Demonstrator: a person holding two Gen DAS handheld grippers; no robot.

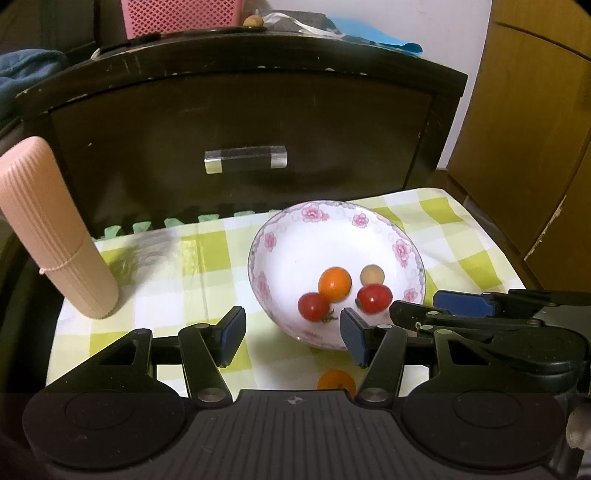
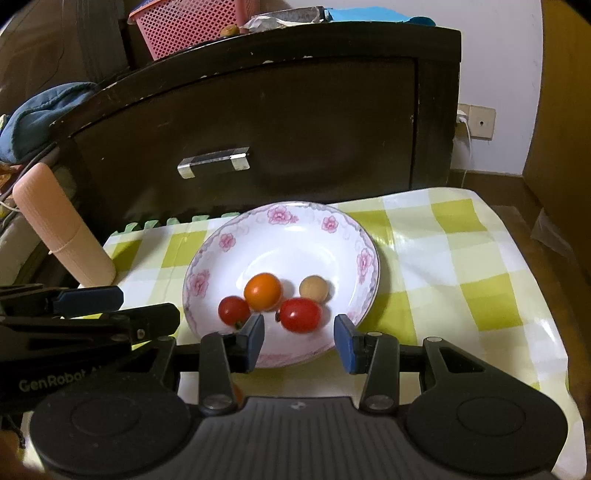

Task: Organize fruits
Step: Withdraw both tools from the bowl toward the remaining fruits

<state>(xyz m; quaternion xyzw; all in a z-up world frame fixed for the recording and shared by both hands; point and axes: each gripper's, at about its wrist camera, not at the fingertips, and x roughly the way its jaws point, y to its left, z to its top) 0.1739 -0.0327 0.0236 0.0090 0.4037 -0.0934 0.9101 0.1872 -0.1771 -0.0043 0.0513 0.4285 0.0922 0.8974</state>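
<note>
A white bowl with pink flowers (image 1: 288, 225) (image 2: 236, 254) stands on the green-checked cloth. In it lie an orange tomato (image 1: 334, 283) (image 2: 262, 290), two red tomatoes (image 1: 313, 306) (image 1: 374, 298) (image 2: 233, 309) (image 2: 300, 314) and a small tan fruit (image 1: 372, 274) (image 2: 314, 288). Another orange fruit (image 1: 336, 381) lies on the cloth before the bowl, under my left gripper. My left gripper (image 1: 291, 338) is open and empty at the bowl's near-left rim. My right gripper (image 2: 299, 341) is open and empty at the bowl's near rim, just before the larger red tomato.
A pink ribbed tube (image 1: 55, 236) (image 2: 62, 229) stands at the cloth's left edge. A dark drawer cabinet (image 1: 243, 122) (image 2: 266, 110) rises right behind the bowl, with a pink basket (image 2: 192, 26) on top. The cloth (image 2: 461, 266) stretches to the right of the bowl.
</note>
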